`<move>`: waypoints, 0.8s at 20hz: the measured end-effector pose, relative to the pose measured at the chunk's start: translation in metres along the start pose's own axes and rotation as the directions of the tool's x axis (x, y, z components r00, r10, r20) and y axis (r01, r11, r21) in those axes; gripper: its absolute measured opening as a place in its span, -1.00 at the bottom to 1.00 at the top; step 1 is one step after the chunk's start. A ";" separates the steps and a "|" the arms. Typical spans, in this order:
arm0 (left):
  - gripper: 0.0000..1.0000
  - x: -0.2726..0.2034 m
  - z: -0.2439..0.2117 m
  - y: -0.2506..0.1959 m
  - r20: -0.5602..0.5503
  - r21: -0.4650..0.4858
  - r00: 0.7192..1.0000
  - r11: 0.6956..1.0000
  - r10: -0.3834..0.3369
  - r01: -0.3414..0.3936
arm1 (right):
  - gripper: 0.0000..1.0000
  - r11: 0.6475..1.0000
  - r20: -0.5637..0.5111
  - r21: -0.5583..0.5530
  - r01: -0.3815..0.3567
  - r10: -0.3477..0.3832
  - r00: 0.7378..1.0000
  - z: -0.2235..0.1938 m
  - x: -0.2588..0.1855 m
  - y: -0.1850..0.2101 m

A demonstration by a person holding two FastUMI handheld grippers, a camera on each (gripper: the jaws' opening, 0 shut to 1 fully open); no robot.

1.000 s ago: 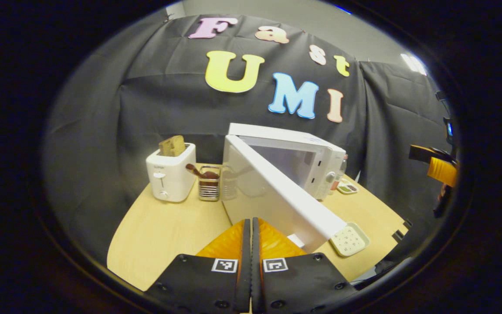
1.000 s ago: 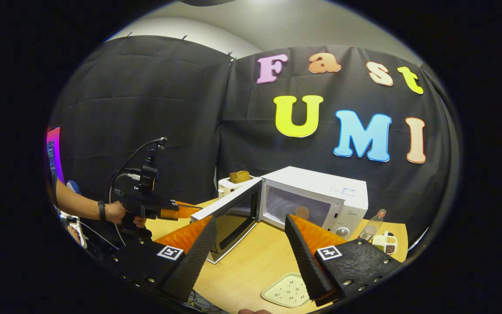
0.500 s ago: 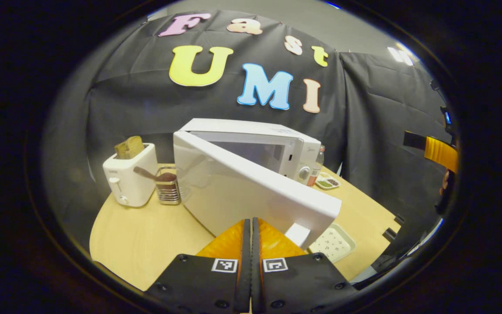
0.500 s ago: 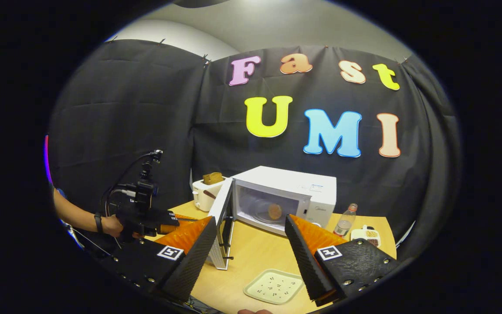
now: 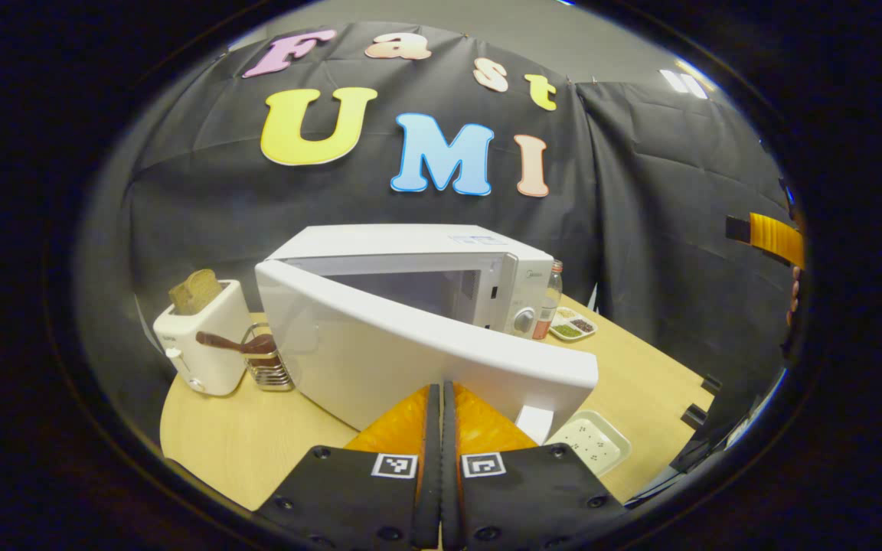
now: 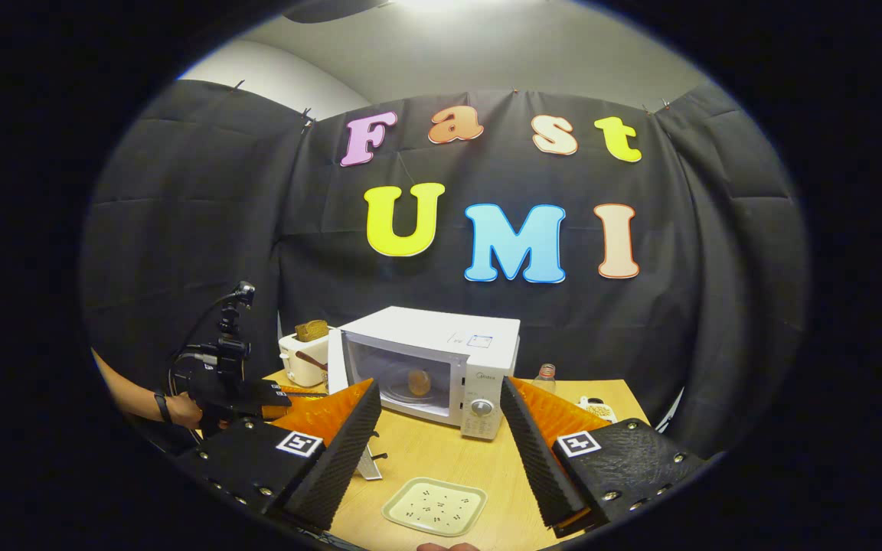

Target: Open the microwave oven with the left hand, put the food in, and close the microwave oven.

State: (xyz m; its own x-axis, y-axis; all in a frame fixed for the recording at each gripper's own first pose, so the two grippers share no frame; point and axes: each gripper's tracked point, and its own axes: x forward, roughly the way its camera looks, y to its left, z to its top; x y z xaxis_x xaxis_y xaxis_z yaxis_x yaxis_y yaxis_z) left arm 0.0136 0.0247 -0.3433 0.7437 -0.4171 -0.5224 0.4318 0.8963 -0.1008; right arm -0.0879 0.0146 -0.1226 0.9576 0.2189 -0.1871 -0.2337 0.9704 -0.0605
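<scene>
Left hand-held gripper [image 5: 441, 398], fingers pressed together w/ nothing between, tips right at the outer face of the microwave door [image 5: 410, 360], which stands partly open. Left of the microwave [image 5: 441, 264]: toaster [image 5: 204, 348] w/ bread, wire holder [image 5: 265, 367] next to it. Right of microwave: bottle [image 5: 548, 302], snack dish [image 5: 575, 325]; pale tray [image 5: 590, 440] on table [image 5: 257, 436] below door's free edge.

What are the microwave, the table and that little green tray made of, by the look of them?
Microwave: probably painted metal, with a smooth, even white shell; its door looks like glossy plastic. Table: pale wood or wood-look laminate, with faint grain. Tray: likely plastic, pale green and matte, with a moulded raised rim.
</scene>
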 end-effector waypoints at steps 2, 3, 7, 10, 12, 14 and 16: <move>-0.85 0.012 0.009 -0.011 0.006 0.012 1.000 1.000 -0.019 0.019 | 0.92 1.000 -0.001 -0.003 0.010 -0.010 1.000 -0.001 -0.002 -0.005; -0.85 0.017 0.012 -0.014 0.007 0.017 1.000 1.000 -0.026 0.026 | 0.92 1.000 -0.001 -0.005 0.014 -0.014 1.000 -0.002 -0.003 -0.009; -0.86 0.042 0.023 -0.017 0.016 0.024 1.000 1.000 -0.021 0.021 | 0.91 0.999 -0.006 -0.003 0.040 -0.040 0.999 -0.004 -0.003 -0.024; -0.85 0.057 0.034 -0.017 0.033 0.018 0.999 1.000 0.016 -0.017 | 0.92 0.998 -0.007 0.004 0.063 -0.063 0.998 -0.005 -0.002 -0.032; -0.85 0.067 0.043 -0.022 0.047 0.025 0.998 0.999 0.033 -0.035 | 0.92 0.997 -0.009 0.004 0.071 -0.071 0.997 -0.006 -0.003 -0.037; -0.85 0.081 0.048 -0.026 0.050 0.026 0.997 0.998 0.050 -0.052 | 0.92 0.997 -0.008 0.005 0.074 -0.074 0.997 -0.006 0.000 -0.041; -0.84 0.093 0.052 -0.028 0.052 0.007 0.996 0.997 0.072 -0.072 | 0.91 0.997 -0.010 0.008 0.080 -0.080 0.997 -0.008 0.000 -0.045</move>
State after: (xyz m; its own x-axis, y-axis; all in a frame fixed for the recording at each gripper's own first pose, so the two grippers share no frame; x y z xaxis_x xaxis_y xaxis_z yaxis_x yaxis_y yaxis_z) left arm 0.0974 -0.0469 -0.3450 0.7985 -0.3592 -0.4831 0.3807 0.9229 -0.0570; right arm -0.0783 -0.0298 -0.1276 0.9715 0.1401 -0.1911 -0.1554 0.9855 -0.0677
